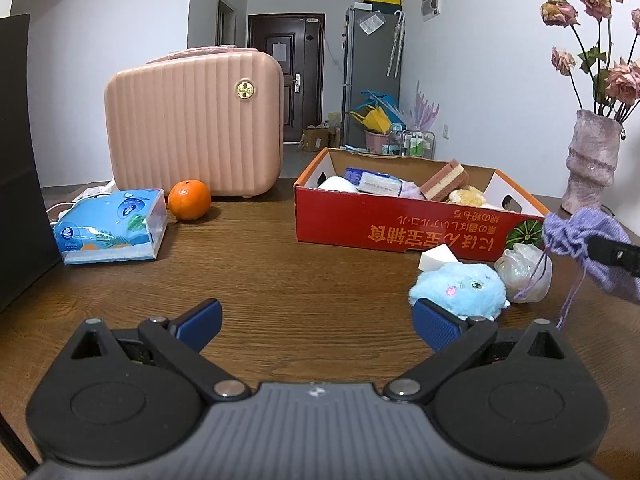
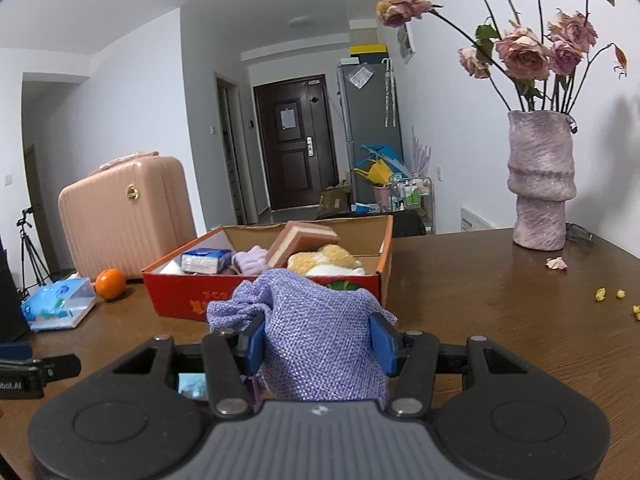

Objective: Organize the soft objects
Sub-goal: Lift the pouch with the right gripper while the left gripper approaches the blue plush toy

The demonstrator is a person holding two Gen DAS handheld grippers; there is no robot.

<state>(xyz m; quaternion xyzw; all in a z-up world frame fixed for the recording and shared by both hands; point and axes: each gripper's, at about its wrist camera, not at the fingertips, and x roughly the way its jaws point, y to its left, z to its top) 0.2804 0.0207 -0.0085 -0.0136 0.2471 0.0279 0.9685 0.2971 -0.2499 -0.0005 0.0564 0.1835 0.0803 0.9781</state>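
My right gripper (image 2: 318,340) is shut on a purple woven drawstring pouch (image 2: 316,336) and holds it above the table, in front of the red cardboard box (image 2: 180,294). The pouch also shows at the right in the left wrist view (image 1: 580,236). The box (image 1: 400,224) holds a tissue pack (image 1: 376,180), a pink sponge (image 1: 444,180), a purple cloth and a yellow plush. My left gripper (image 1: 316,324) is open and empty, low over the table. A blue plush toy (image 1: 460,288), a white sponge wedge (image 1: 436,258) and a clear mesh ball (image 1: 520,268) lie right of it, before the box.
A pink hard case (image 1: 192,128), an orange (image 1: 189,200) and a blue tissue pack (image 1: 112,226) stand at the back left. A purple vase with dried roses (image 2: 540,184) stands at the back right. Petals and yellow crumbs (image 2: 600,294) lie near it. A black object (image 1: 16,160) borders the left edge.
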